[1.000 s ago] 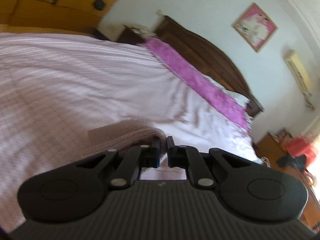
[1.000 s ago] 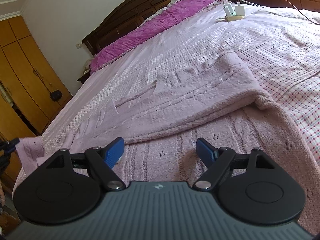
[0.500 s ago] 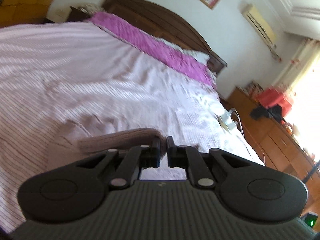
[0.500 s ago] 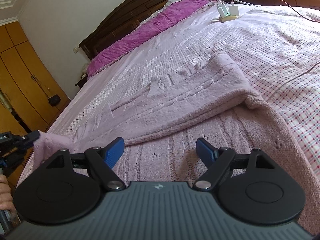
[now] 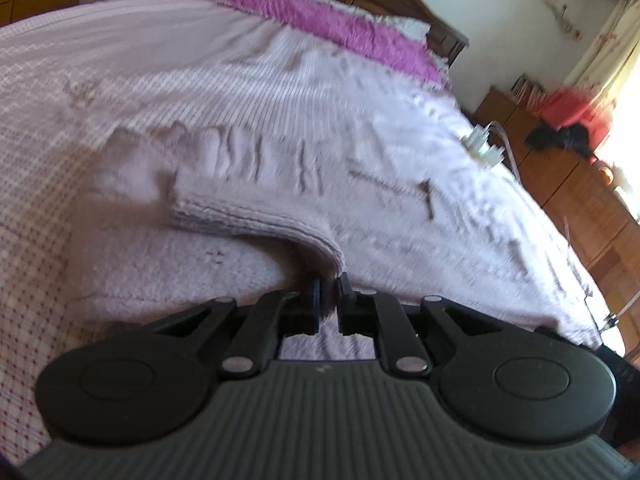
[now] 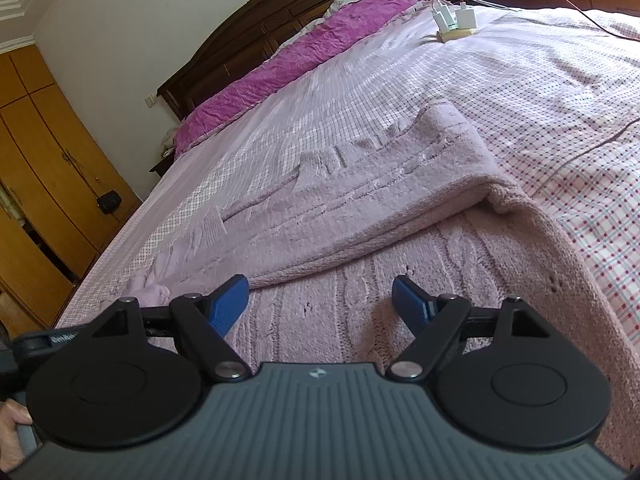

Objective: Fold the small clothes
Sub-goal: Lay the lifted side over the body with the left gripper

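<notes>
A pale lilac knitted sweater (image 6: 360, 216) lies on the bed, its upper part folded over the cable-knit lower part (image 6: 328, 320). My right gripper (image 6: 320, 300) is open and empty, low over the lower part. My left gripper (image 5: 329, 292) is shut on the sweater's ribbed edge (image 5: 280, 220) and holds it just above the fabric beneath. The left gripper's body shows at the far left edge of the right wrist view (image 6: 48, 338).
The bed has a checked pink-white cover (image 6: 560, 92) and a magenta quilt (image 6: 304, 56) by the dark headboard (image 6: 256, 40). White chargers (image 6: 454, 18) with cables lie at the far right. Wooden wardrobes (image 6: 36, 184) stand left, and a wooden dresser (image 5: 580, 184) right.
My left gripper has carried the sweater's edge in across the bed and down over the lower part. My right gripper has stayed open in place.
</notes>
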### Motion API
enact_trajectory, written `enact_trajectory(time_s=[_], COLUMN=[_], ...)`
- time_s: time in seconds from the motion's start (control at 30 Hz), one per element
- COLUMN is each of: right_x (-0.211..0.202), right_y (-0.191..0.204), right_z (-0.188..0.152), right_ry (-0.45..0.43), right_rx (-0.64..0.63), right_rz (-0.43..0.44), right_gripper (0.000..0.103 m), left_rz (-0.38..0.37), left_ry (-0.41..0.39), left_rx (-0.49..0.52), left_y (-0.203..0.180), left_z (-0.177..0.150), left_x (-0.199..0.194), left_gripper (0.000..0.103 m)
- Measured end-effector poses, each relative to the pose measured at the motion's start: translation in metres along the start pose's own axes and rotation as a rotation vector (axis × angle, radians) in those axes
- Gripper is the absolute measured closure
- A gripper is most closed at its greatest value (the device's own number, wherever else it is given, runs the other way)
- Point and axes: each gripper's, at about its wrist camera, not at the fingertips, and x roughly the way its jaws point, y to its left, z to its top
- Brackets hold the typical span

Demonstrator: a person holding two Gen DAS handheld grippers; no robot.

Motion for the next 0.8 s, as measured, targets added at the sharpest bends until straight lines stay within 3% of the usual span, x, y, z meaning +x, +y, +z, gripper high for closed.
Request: enact_trajectory(time_s=[0.27, 0.8], right_x=[0.002, 0.018], right_y=[0.004, 0.039], right_z=[0.002, 0.001], right_ry=[0.005, 0.084], right_rx=[-0.007, -0.061], right_rz=[0.008, 0.106], right_gripper=[0.019, 0.019], left_rz=[0.030, 0.072], left_ry=[0.036, 0.033], left_rx=[0.026, 0.039], left_y=[-0.002, 0.005], left_z=[-0.003, 0.000], left_x=[0.004, -0.051], left_gripper=[0.090, 0.087])
